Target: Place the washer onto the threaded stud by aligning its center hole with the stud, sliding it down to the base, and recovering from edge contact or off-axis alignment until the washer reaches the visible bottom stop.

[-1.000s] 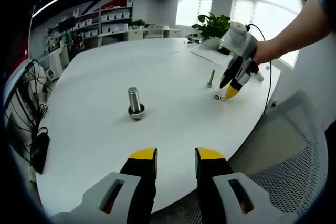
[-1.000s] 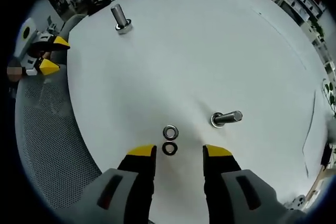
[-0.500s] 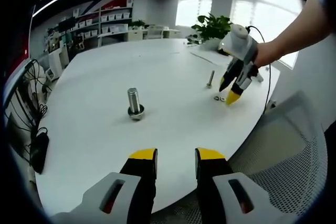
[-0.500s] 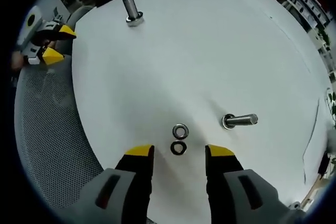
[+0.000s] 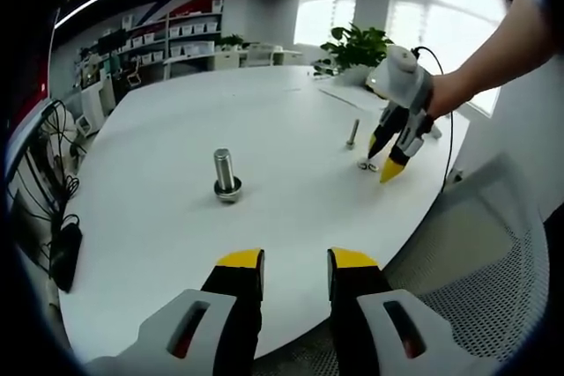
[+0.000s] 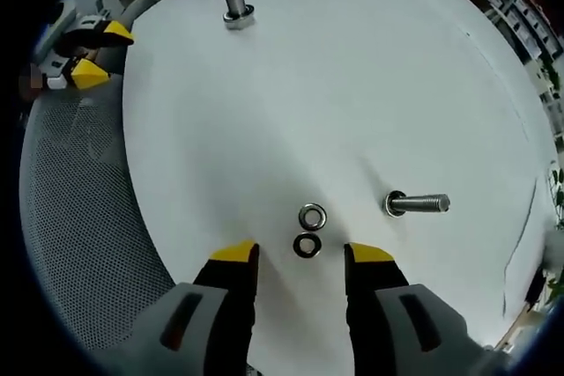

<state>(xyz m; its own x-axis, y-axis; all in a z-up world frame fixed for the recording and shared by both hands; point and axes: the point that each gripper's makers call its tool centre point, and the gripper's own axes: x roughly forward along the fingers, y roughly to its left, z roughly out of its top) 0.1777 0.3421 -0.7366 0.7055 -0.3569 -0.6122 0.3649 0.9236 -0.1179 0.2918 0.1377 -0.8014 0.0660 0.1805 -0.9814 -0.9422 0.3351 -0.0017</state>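
Observation:
Two small steel washers lie side by side on the white table: the nearer washer (image 6: 306,245) sits just ahead of my open right gripper (image 6: 300,254), between its yellow-tipped fingers, and the second washer (image 6: 312,216) lies just beyond it. A thin threaded stud (image 6: 418,204) stands to their right. A thick bolt-like stud (image 5: 226,173) with a washer at its base stands ahead of my open left gripper (image 5: 295,260). In the left gripper view the right gripper (image 5: 385,157) hovers over the washers (image 5: 367,165), beside the thin stud (image 5: 353,131).
A mesh office chair (image 5: 476,253) stands at the table's near edge, by the right gripper. Cables and a black box (image 5: 63,253) hang at the table's left side. Shelves and a potted plant (image 5: 357,44) stand beyond the far edge.
The right gripper has shifted a little toward the washers; in its view the washers, stud and bolt have slid as the camera moved. The left gripper is still.

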